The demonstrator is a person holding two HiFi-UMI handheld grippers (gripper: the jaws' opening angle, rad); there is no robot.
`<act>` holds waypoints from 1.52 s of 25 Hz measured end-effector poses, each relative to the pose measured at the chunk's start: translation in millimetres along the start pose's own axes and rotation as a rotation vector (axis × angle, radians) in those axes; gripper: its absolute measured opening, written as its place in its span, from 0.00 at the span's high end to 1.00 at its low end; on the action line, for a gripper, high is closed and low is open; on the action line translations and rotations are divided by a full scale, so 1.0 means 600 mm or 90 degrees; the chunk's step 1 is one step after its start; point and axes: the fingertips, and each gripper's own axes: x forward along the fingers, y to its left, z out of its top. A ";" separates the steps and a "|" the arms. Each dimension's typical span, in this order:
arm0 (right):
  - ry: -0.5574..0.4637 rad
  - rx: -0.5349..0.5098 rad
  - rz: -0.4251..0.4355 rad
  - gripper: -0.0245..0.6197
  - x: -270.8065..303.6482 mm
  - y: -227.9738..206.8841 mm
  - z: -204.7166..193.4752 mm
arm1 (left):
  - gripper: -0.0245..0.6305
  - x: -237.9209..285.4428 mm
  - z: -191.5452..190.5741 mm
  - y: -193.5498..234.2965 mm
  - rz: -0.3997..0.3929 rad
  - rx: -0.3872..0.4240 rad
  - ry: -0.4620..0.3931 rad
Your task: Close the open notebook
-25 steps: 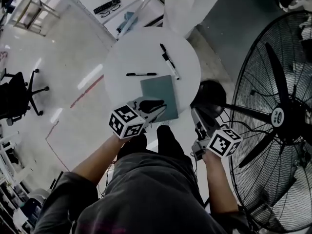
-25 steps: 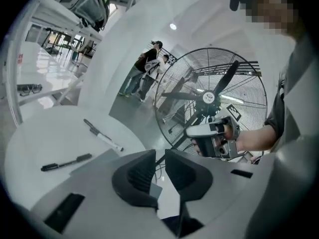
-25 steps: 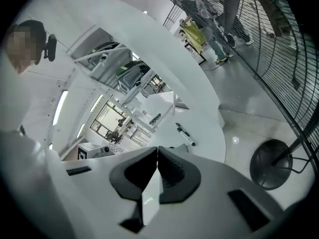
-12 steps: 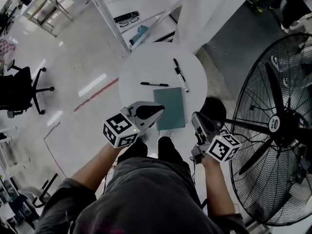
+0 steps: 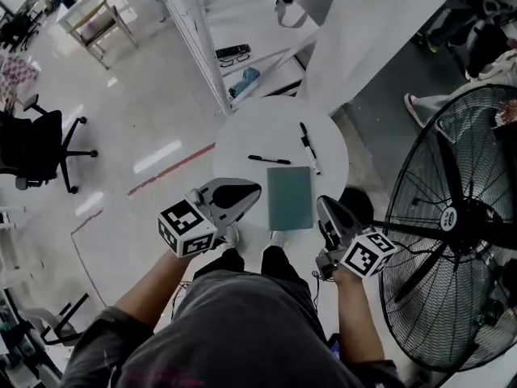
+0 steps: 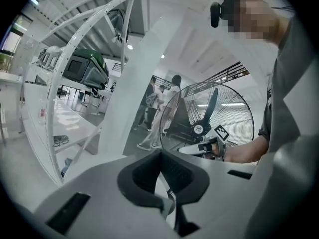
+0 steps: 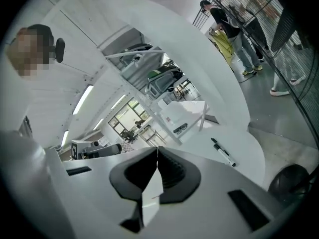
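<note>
Notebook (image 5: 290, 197) closed on table (image 5: 242, 140); L gripper (image 5: 254, 191), R gripper (image 5: 325, 206) jaws together, empty; L's just closed.

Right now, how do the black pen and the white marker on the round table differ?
The black pen is dark all over; the white marker has a pale barrel and dark cap. The pen lies crosswise beyond the notebook; the marker runs lengthwise. Both lie flat on the table.

Notebook (image 5: 290, 198) is closed, plain grey-green cover facing up, nothing sticking out of it. It's lying flat on the round white bench (image 5: 242, 140), close to the rim, with its long sides pointing roughly toward the middle.
</note>
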 end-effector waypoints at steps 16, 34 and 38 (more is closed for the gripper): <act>-0.002 -0.076 0.056 0.93 0.050 0.122 0.015 | 0.94 -0.107 0.035 0.018 0.025 0.013 -0.041; 0.016 -0.174 0.087 0.93 0.099 0.212 0.021 | 0.94 -0.151 0.082 0.036 0.031 0.043 -0.077; 0.019 -0.174 0.093 0.93 0.106 0.211 0.020 | 0.94 -0.144 0.085 0.038 0.028 0.042 -0.074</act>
